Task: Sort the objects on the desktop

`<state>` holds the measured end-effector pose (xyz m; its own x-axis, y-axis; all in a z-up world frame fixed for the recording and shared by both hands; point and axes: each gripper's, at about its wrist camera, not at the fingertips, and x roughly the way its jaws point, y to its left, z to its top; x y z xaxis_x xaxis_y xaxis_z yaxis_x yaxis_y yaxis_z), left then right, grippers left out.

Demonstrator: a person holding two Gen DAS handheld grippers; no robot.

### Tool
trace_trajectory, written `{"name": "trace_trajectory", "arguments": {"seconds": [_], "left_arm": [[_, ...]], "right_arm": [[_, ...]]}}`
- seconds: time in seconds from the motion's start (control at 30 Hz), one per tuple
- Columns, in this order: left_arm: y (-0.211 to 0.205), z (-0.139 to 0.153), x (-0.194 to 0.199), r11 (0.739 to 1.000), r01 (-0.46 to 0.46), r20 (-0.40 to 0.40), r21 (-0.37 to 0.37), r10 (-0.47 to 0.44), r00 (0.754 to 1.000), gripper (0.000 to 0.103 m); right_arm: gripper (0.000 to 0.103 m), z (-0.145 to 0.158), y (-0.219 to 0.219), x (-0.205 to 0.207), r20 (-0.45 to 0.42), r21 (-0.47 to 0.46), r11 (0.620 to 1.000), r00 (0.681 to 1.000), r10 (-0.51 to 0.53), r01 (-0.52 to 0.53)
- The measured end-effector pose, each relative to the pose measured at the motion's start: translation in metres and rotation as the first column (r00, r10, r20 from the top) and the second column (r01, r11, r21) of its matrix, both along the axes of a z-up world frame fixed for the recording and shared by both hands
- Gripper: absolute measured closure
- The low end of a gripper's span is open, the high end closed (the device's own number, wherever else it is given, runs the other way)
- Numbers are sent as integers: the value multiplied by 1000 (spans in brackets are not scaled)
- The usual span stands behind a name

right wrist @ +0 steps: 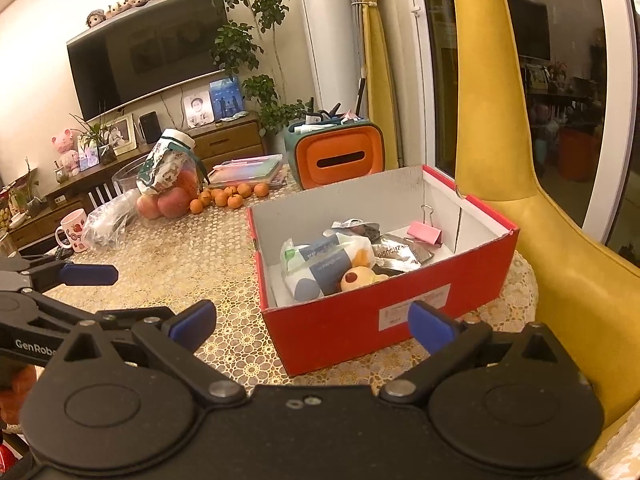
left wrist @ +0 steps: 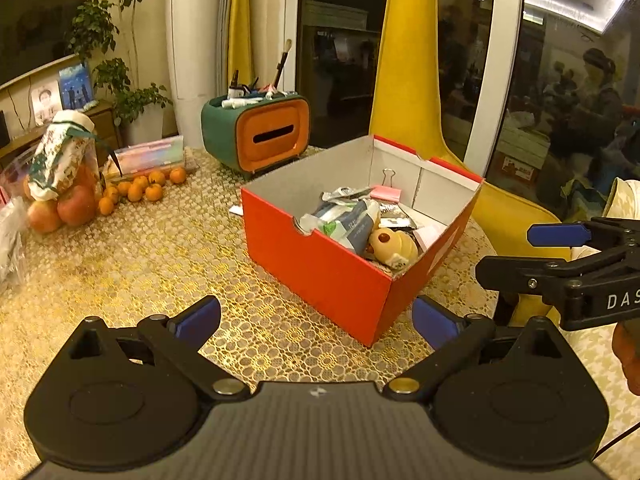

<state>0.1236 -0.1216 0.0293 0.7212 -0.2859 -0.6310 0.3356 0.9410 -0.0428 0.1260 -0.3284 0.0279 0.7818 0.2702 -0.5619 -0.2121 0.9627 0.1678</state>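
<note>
**Q:** What are your two tools doing?

**A:** Your left tool hangs over the near part of the worktop with its blue-padded fingers spread wide and nothing between them. Your right tool is just as wide and just as empty, held near the right edge. Each tool shows at the side of the other's view, apart from it.

**Q:** Where are the things you are sorting?

**A:** They lie in the red box, which stands open on the right side of the worktop, just beyond both tools. Inside you have a pink binder clip by the far wall, silver foil packets in the middle, a white and blue tissue pack towards the left, and a small yellow plush toy against the near wall.

**Q:** What else stands on the worktop?

**A:** A green and orange tissue holder sits at the far edge behind the box. Small oranges and a bag of apples lie towards the far left, with a pink mug near the left edge.
</note>
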Motion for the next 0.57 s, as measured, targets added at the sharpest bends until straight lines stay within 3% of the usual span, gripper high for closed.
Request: {"name": "trace_trajectory", "arguments": {"seconds": [0.37, 0.57], "left_arm": [[7, -2, 0, 1000, -7, -21, -20, 6, 1000, 1], [19, -3, -3, 998, 11, -35, -69, -13, 999, 1]], "right_arm": [[1, -6, -2, -2, -41, 3, 999, 999, -33, 33], [1, -6, 1, -3, -52, 4, 998, 997, -56, 56]]}}
